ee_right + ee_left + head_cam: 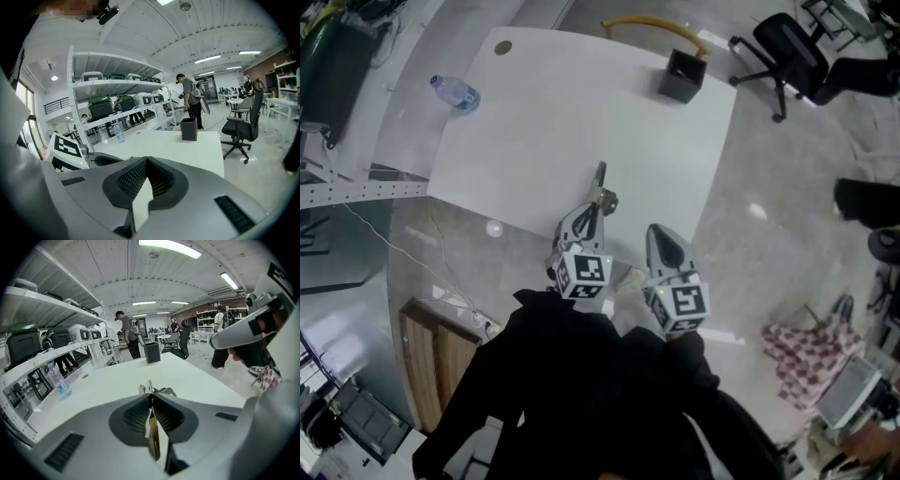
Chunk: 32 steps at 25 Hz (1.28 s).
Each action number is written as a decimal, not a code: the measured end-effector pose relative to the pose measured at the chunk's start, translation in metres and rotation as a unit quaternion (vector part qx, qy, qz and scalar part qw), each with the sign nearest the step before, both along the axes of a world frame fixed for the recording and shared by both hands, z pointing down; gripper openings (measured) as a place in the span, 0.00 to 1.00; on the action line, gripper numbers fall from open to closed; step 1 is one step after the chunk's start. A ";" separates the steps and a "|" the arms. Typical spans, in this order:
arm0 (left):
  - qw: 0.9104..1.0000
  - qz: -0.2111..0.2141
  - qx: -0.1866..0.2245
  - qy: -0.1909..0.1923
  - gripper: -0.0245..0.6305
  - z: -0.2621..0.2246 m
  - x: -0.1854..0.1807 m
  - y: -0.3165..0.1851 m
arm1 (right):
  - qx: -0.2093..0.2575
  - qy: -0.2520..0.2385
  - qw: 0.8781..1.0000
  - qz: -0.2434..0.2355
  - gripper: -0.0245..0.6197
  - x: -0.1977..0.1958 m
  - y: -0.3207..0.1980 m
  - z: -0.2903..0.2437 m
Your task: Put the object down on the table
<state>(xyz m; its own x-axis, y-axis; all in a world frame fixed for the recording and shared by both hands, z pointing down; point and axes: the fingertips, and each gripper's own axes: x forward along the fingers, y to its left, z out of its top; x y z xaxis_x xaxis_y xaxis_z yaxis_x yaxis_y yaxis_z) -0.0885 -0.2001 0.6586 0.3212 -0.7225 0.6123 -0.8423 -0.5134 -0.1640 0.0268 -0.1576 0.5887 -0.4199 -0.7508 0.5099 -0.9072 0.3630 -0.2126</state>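
In the head view, the left gripper (pixel 594 208) reaches over the near edge of the white table (pixel 581 112). Its jaws are pinched almost together on a slim metal tool (pixel 600 181), which sticks out ahead of the tips above the table's near part; whether the tool touches the tabletop cannot be told. The right gripper (pixel 659 234) hangs just off the table's near edge, beside the left one. A water bottle (pixel 455 93) lies at the table's far left side and a black box (pixel 682 76) stands at its far right corner. In the left gripper view, the pads are clamped on the tool (pixel 149 390) with only its thin body between them, and its metal tip pokes out over the table. The bottle (pixel 58 380) is at the table's left edge and the box (pixel 152 352) at its far end. In the right gripper view, that gripper (pixel 146 161) has its jaw tips meeting with nothing between them, pointing across the table toward the box (pixel 189 129).
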 end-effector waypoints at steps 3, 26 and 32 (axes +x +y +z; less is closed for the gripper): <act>1.000 0.007 -0.007 -0.011 0.08 0.011 0.000 0.000 | 0.005 -0.008 1.000 0.000 0.03 -0.004 -0.002 -0.001; 0.996 0.040 -0.045 -0.062 0.08 0.057 0.011 0.003 | -0.015 -0.023 1.000 0.007 0.03 -0.004 -0.005 0.009; 0.996 0.042 -0.050 -0.059 0.09 0.061 0.016 0.003 | -0.006 -0.009 1.000 0.008 0.03 0.005 -0.005 0.017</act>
